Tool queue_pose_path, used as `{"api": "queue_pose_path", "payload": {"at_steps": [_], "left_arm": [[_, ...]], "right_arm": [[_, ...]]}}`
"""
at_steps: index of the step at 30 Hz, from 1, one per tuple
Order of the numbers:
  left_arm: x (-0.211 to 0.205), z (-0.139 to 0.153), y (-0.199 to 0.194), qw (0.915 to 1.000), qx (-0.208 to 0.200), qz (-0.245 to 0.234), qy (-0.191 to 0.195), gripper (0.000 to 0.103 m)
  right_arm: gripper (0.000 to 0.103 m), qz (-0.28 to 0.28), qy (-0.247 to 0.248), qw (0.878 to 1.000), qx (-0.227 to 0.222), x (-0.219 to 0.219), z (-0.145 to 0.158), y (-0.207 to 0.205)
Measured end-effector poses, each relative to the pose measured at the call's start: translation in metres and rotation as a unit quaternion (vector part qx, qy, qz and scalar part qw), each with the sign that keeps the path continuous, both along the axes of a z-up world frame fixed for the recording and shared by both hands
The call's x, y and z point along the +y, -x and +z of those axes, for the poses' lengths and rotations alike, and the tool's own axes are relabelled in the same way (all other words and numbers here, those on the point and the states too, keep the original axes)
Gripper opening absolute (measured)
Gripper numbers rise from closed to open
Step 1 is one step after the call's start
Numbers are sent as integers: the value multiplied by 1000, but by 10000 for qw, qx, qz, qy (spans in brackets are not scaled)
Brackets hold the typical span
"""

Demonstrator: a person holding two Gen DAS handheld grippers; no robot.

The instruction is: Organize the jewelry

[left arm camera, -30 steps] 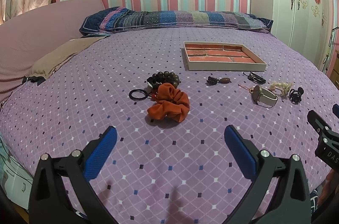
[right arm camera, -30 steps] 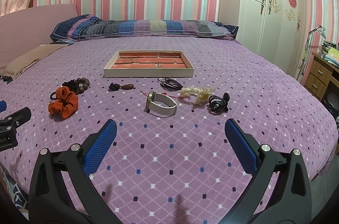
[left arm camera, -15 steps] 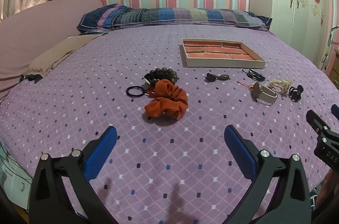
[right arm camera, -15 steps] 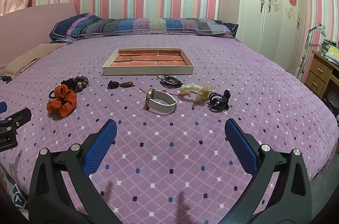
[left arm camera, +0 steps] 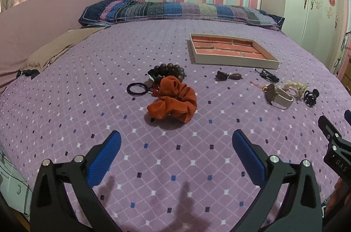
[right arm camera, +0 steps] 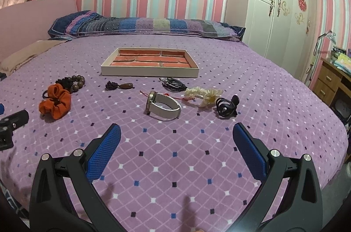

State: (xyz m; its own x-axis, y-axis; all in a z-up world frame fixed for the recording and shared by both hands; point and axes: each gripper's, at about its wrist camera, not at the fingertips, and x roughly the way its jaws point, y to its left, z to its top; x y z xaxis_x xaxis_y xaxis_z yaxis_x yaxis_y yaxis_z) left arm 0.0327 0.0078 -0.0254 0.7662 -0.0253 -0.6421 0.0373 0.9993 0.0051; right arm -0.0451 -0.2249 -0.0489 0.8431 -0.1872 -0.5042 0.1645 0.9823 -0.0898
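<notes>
As I keep easing my left gripper (left arm camera: 175,144) forward, jaws wide and empty, the orange scrunchie (left arm camera: 172,99) looms nearer at twelve o'clock. My right gripper (right arm camera: 175,140) gapes too, watch (right arm camera: 163,106) at twelve; the tray (right arm camera: 151,72) beyond holds nothing yet.

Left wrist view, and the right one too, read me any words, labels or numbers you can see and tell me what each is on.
"DAS": on the black body of the right gripper, at the frame edge; the lettering is cut off there.
Watch: its dial is too small to read.
No other text shows in either view.
</notes>
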Motion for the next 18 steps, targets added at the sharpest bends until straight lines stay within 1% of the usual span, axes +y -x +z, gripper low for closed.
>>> {"api": "queue_pose_path", "payload": {"at_steps": [5, 11, 15, 18], "left_arm": [[2, -6, -12, 10000, 71, 15, 20, 99], [1, -12, -20, 10000, 12, -37, -84, 99], [1, -18, -30, 9999, 89, -95, -97, 99], [2, -22, -41, 9998, 157, -92, -62, 99]], "right_arm": [[99, -42, 63, 9999, 89, 0, -10, -11], [99, -81, 47, 9999, 85, -4, -17, -23], [99, -99, -76, 9998, 170, -7, -22, -34], [99, -88, -74, 9996, 239, -5, -26, -44]]}}
